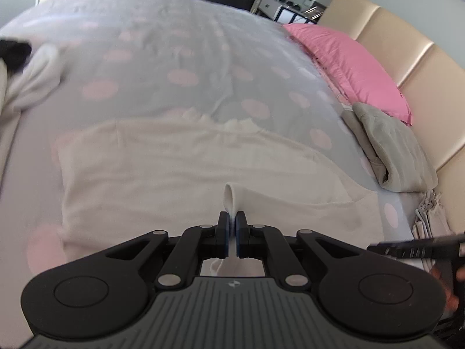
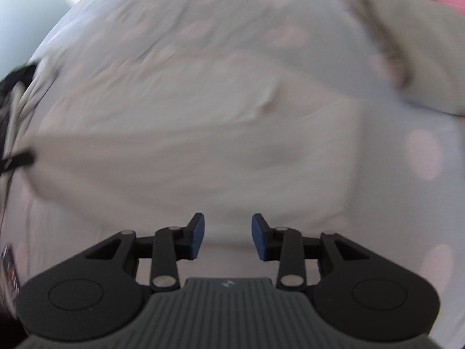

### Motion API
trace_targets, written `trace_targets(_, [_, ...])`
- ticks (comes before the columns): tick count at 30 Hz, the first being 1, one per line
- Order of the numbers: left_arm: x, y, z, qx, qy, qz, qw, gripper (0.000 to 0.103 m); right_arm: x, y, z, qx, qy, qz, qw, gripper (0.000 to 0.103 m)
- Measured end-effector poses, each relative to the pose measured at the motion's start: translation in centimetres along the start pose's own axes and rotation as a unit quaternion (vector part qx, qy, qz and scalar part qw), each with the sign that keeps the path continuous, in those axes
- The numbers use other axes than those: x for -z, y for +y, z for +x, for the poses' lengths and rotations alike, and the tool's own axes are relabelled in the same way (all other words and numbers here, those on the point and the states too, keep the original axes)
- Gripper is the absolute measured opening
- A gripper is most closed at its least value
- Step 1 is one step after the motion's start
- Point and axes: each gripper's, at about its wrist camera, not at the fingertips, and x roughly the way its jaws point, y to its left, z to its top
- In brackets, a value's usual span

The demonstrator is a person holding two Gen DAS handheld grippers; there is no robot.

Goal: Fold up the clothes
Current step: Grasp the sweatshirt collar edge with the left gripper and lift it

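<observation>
Cream garment (image 1: 180,168) lies spread flat on the dotted bedspread (image 1: 174,58), filling the near half of the left wrist view. Left gripper (image 1: 232,226) is pressed together on a raised fold of its near edge, at 6 o'clock. Right gripper (image 2: 228,232) is spread, nothing between the pads, hovering over the cloth (this view is blurred). Judgement: fabric is light, soft and limp, so it will sag and trail from a single pinch; a second hold further along the same edge, toward 3 o'clock, should keep the fold straight.
</observation>
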Motion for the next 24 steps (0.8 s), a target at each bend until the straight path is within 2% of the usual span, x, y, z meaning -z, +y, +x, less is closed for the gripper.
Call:
trace_targets(5, [-2.8, -0.8, -1.2, 0.008, -0.023, 0.020, 0.9995, 0.002, -2.4, -4.8, 0.0, 0.032, -0.011, 0.106, 0.994, 0.041])
trace_targets(8, [-3.7, -1.2, -1.9, 0.034, -0.022, 0.020, 0.9990, 0.002, -2.9, -5.8, 0.7, 0.027, -0.016, 0.130, 0.991, 0.041])
trace_targets(12, [-4.0, -1.8, -2.5, 0.049, -0.018, 0.025, 0.9983, 0.002, -4.8, -5.8, 1.5, 0.031, -0.035, 0.129, 0.991, 0.041])
trace_targets(14, [-3.9, -1.8, -2.7, 0.054, -0.019, 0.024, 0.9981, 0.002, -6.3, -5.9, 1.8, 0.047, -0.040, 0.118, 0.991, 0.041])
trace_targets(17, [-4.0, -1.8, -2.8, 0.061, -0.018, 0.020, 0.9978, 0.002, -8.4, -6.8, 1.9, 0.060, -0.055, 0.135, 0.987, 0.041])
trace_targets(23, [-4.0, -1.5, -2.9, 0.064, -0.017, 0.016, 0.9977, 0.002, -10.8, -8.3, 5.2, 0.077, -0.031, 0.141, 0.987, 0.041])
trace_targets(24, [-4.0, -1.4, -2.9, 0.064, -0.017, 0.015, 0.9977, 0.002, -10.8, -8.7, 5.8, 0.072, -0.024, 0.148, 0.986, 0.035])
